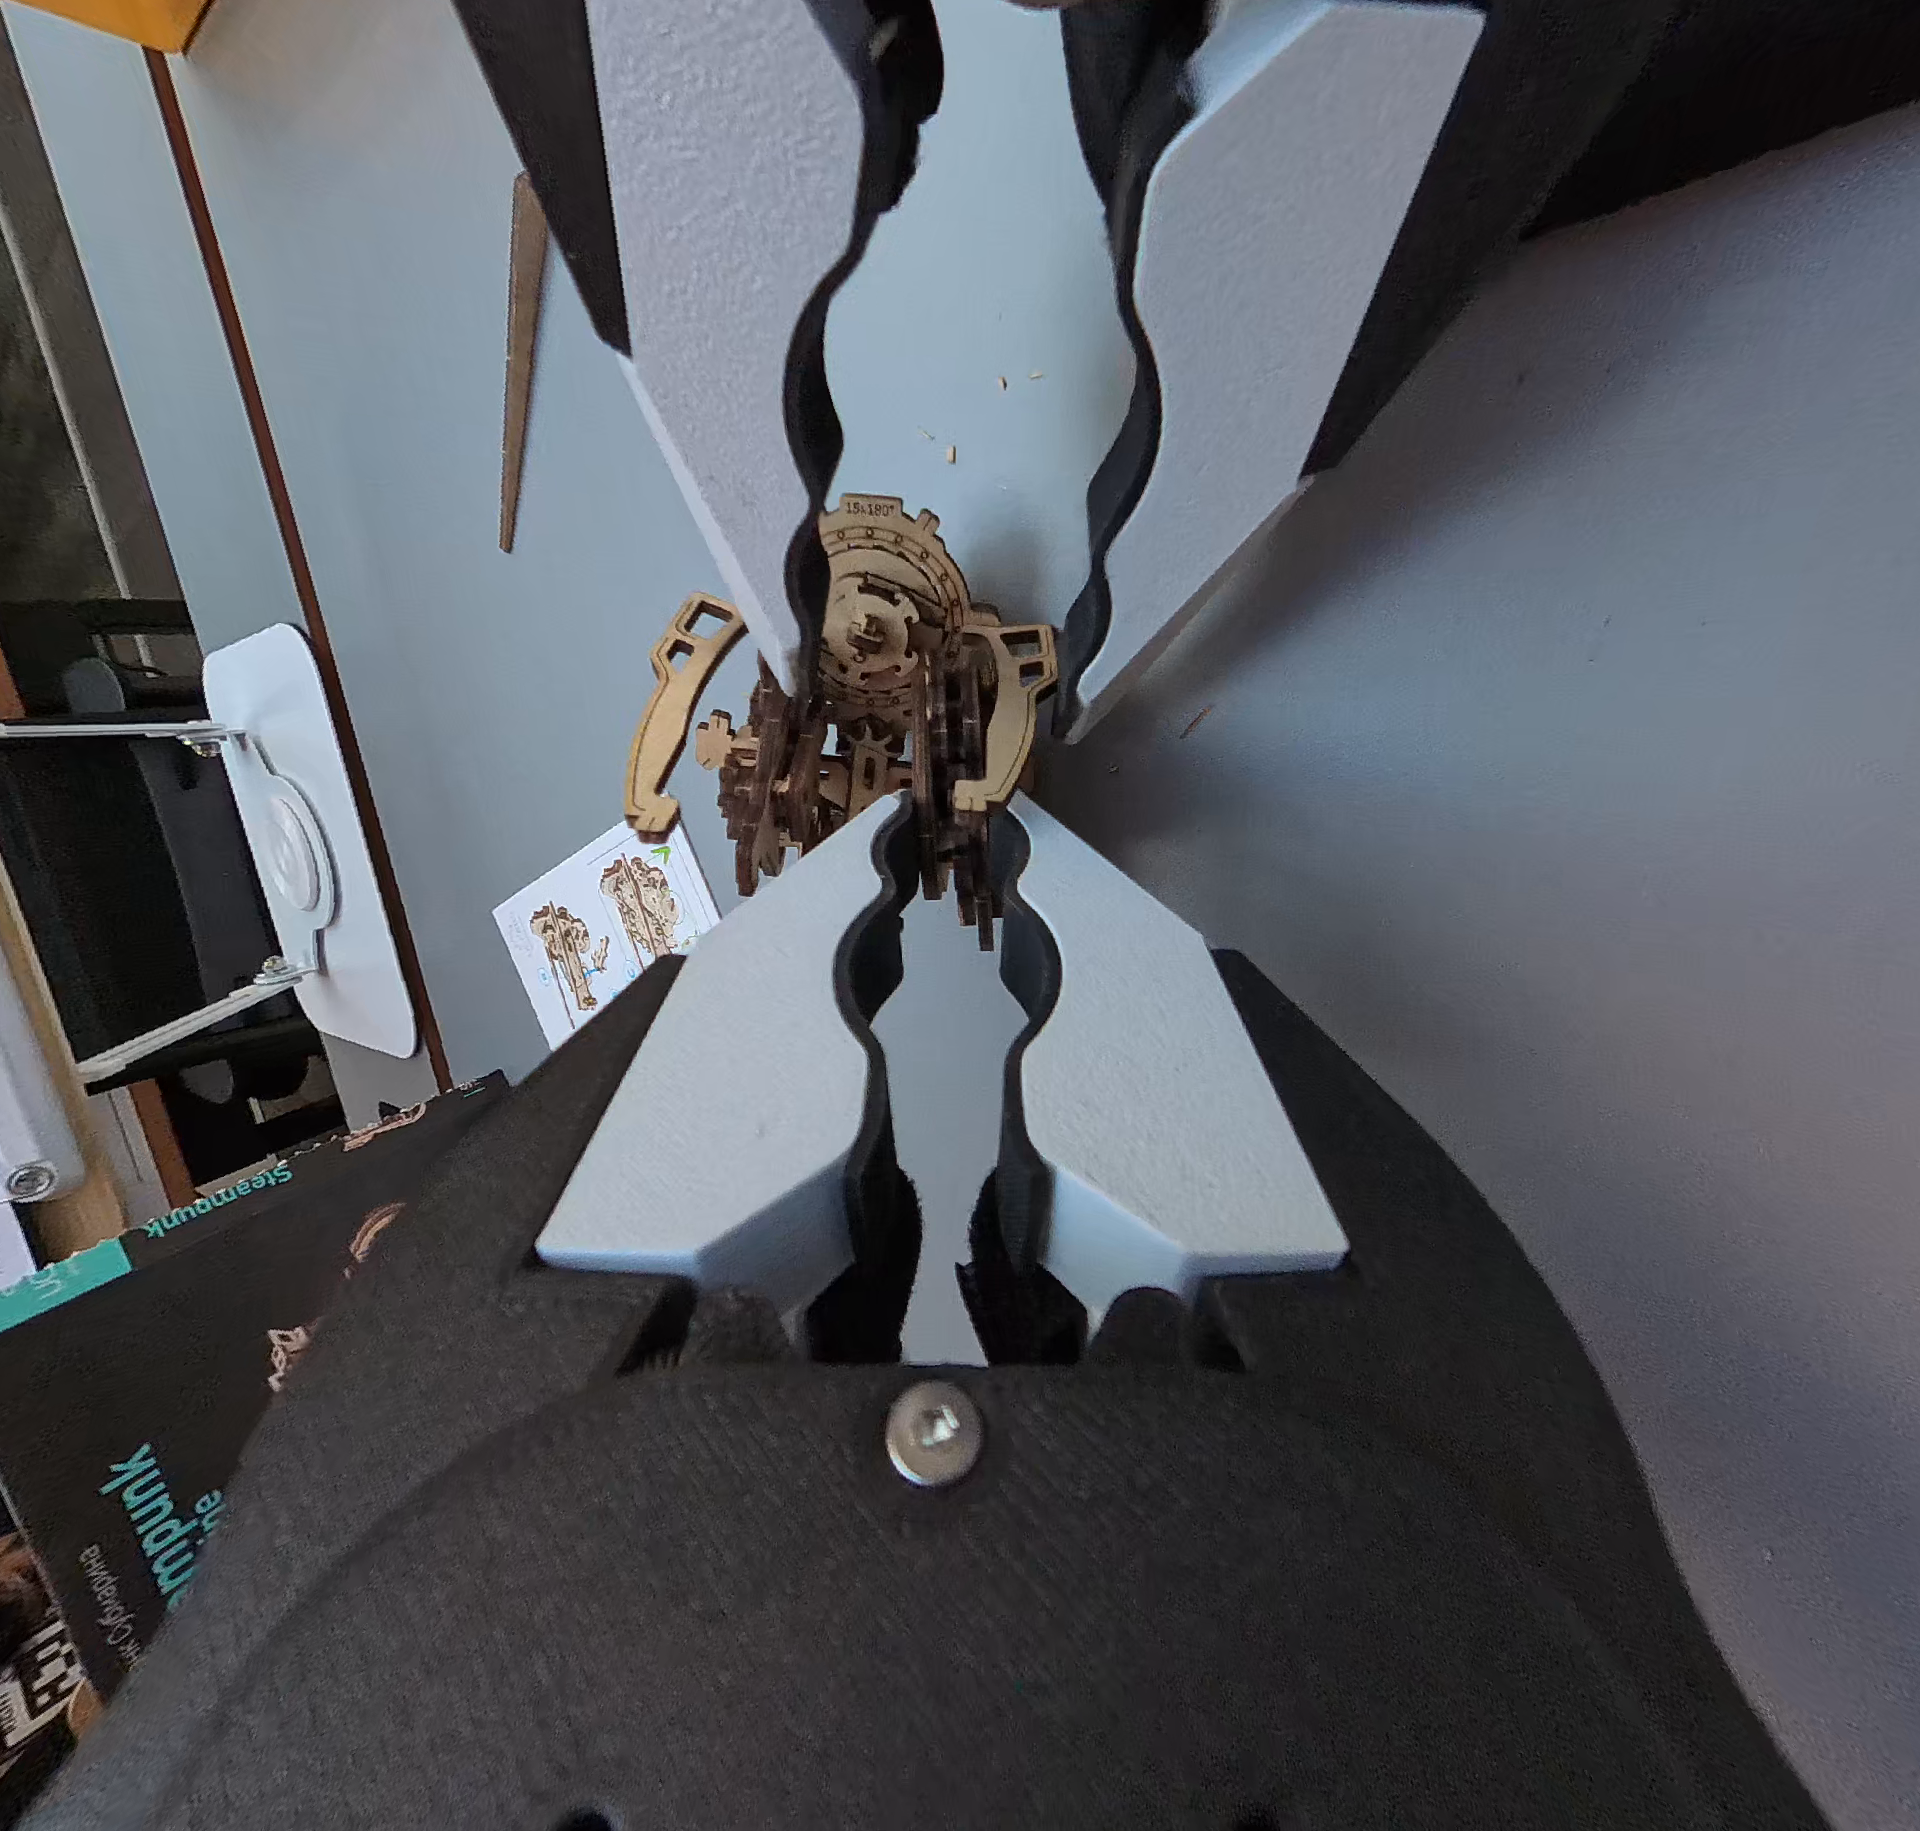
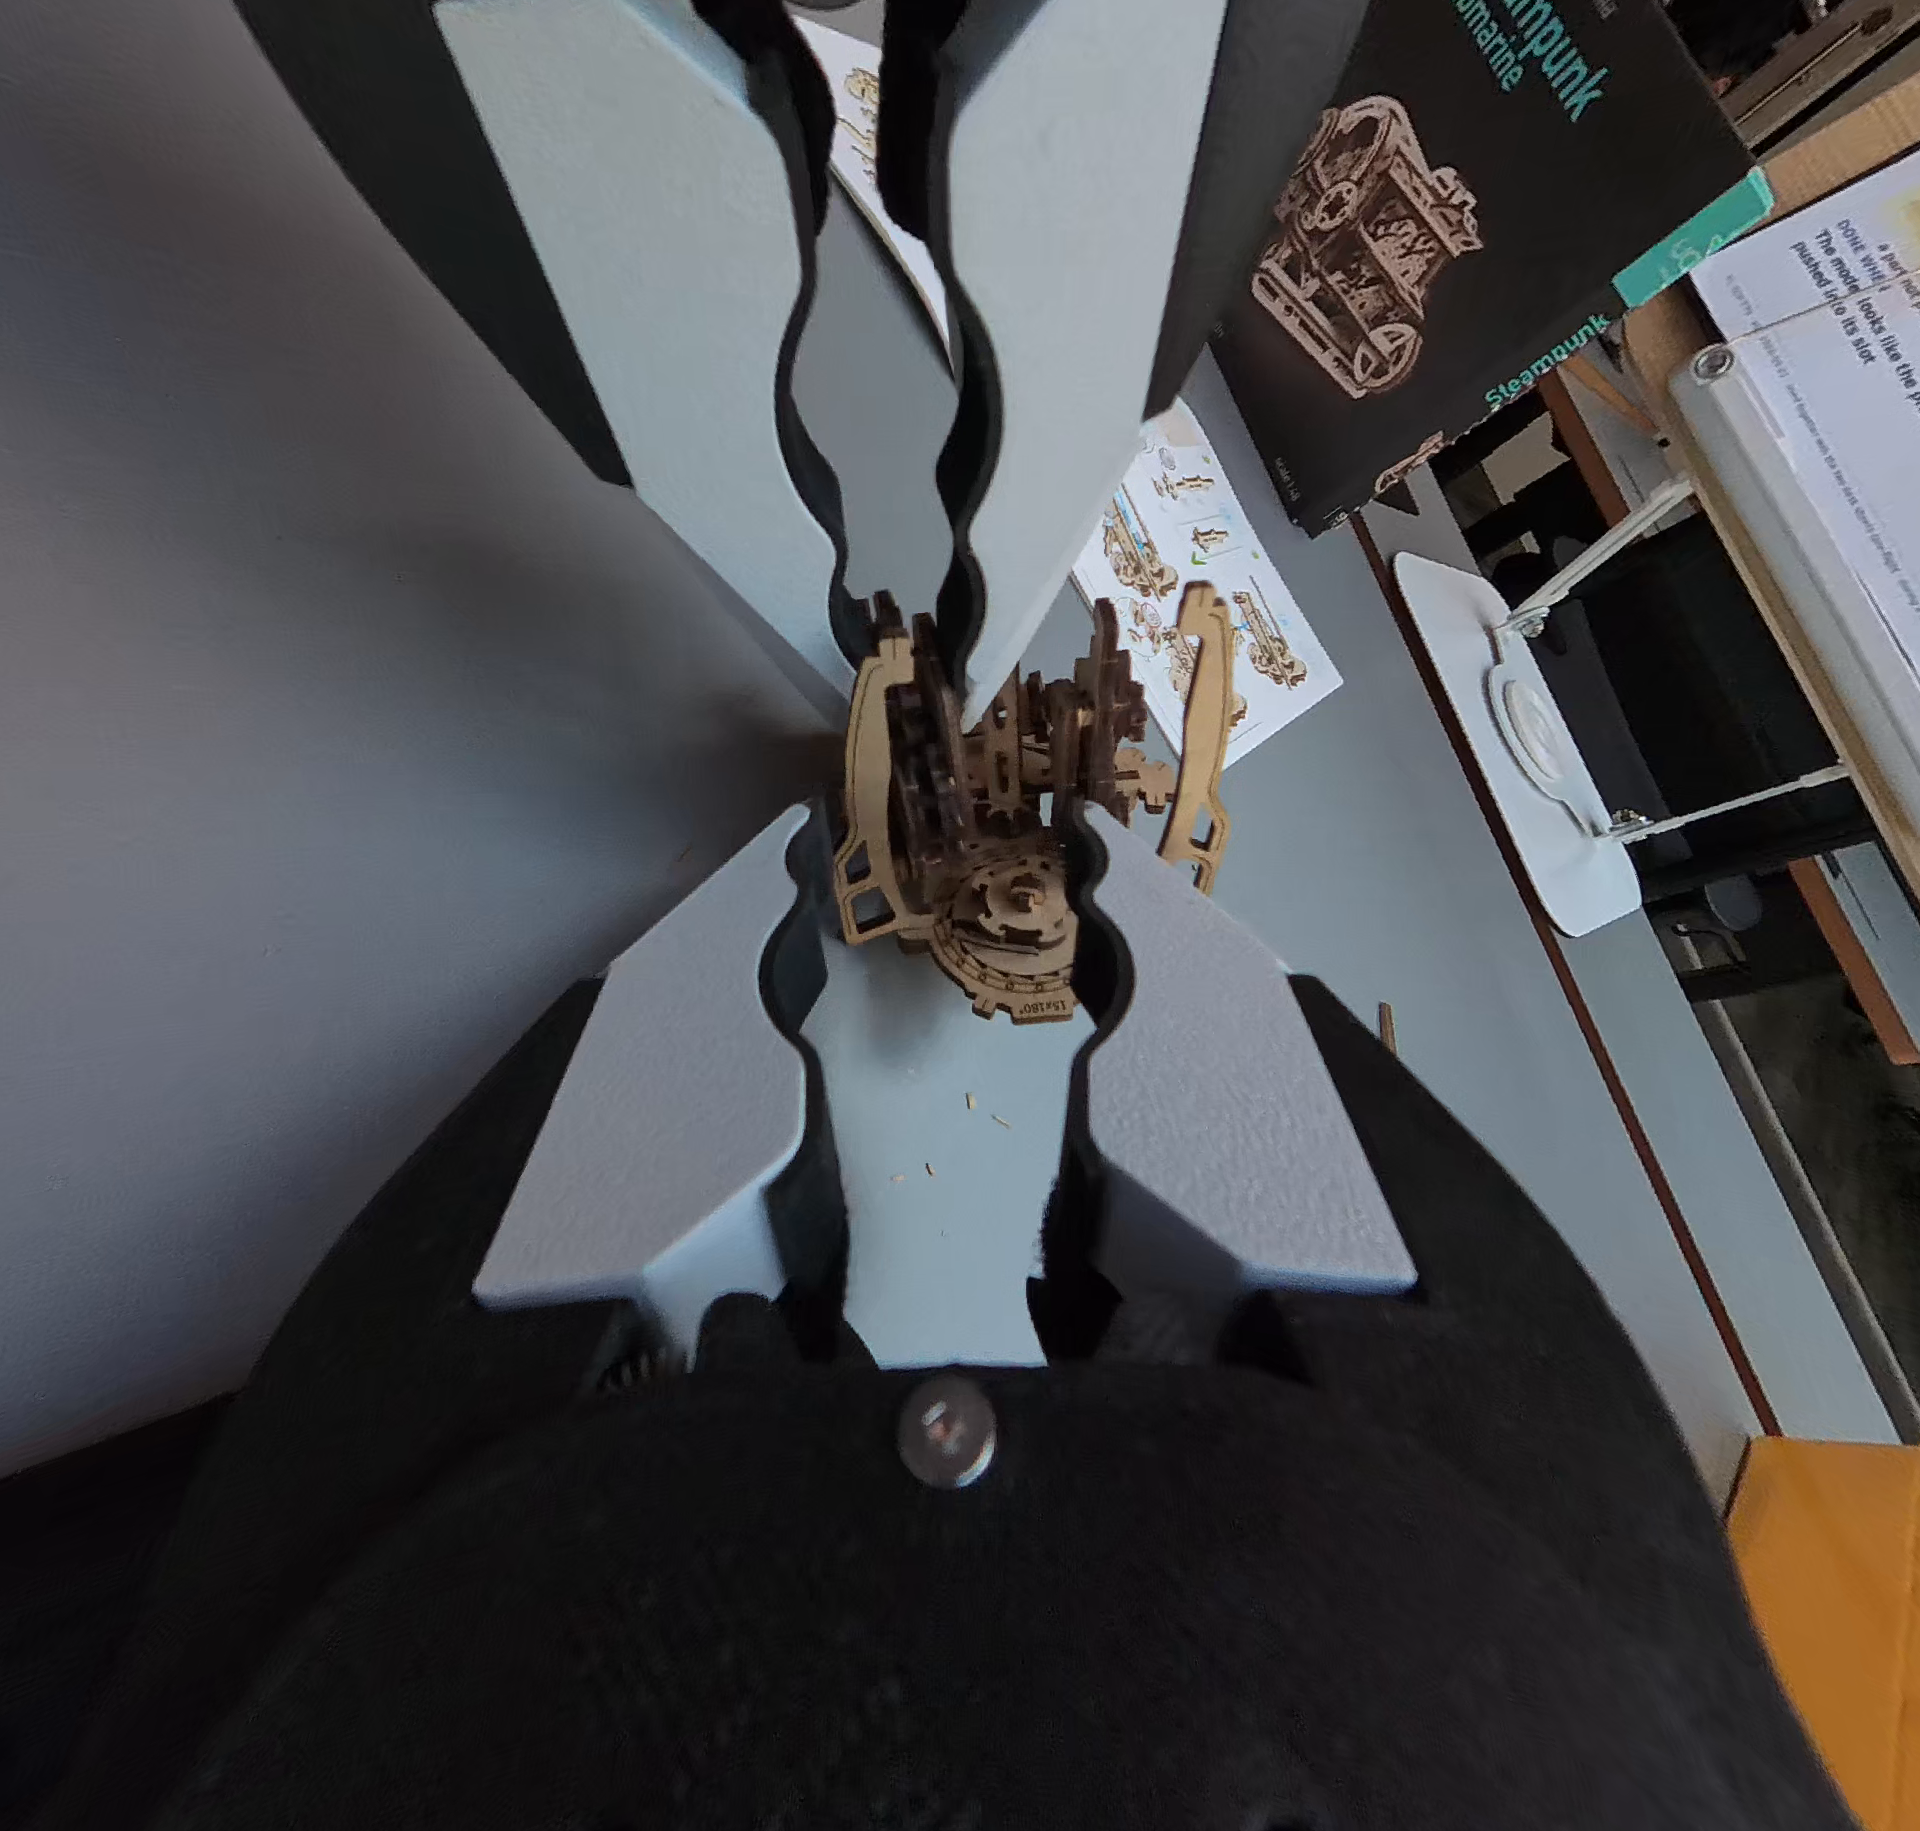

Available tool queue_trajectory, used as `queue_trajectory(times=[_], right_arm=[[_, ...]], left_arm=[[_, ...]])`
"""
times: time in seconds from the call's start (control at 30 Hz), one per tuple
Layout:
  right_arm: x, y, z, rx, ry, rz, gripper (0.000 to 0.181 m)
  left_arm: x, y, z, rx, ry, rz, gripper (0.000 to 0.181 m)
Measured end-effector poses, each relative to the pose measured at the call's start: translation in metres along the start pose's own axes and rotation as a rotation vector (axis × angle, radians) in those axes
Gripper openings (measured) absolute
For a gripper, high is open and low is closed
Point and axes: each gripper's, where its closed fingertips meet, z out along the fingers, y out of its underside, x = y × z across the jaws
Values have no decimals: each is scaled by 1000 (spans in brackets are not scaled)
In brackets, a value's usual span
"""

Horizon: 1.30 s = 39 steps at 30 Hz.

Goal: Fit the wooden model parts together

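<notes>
A laser-cut wooden model (image 1: 883, 628) with gears, a round dial and curved side arms hangs between both grippers above the grey table (image 1: 1558, 846). My left gripper (image 1: 954, 820) is shut on the model's stacked gear plates at its near edge. My right gripper (image 2: 948, 825) comes in from the opposite side with its jaws wider, closed across the model's (image 2: 1008, 908) dial end. In the left wrist view the right gripper (image 1: 932, 701) reaches in from the top. In the right wrist view the left gripper (image 2: 914, 664) reaches in from the top.
A printed instruction sheet (image 2: 1195, 618) lies under the model. A black kit box (image 2: 1455, 171) stands beside it. A thin wooden stick (image 1: 520, 358) and small wood chips (image 1: 951, 451) lie on the table. A white stand base (image 2: 1527, 742) sits at the table's edge. The tips of both grippers are at nearly the same place. The thin wooden stick (image 1: 520, 358) is about 20 cm from both grippers' fingertips.
</notes>
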Motion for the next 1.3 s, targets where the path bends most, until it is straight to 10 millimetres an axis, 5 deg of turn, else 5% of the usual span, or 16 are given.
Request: queue_trajectory(times=[0.4,0.8,1.3], right_arm=[[-13,8,2,-22,-78,-83,25],[-10,6,-26,80,-83,-91,38],[-13,5,-1,39,-103,-137,25]], left_arm=[[3,0,0,-17,-18,111,11],[3,0,0,-24,-9,132,11],[3,-2,0,-6,-6,134,11]])
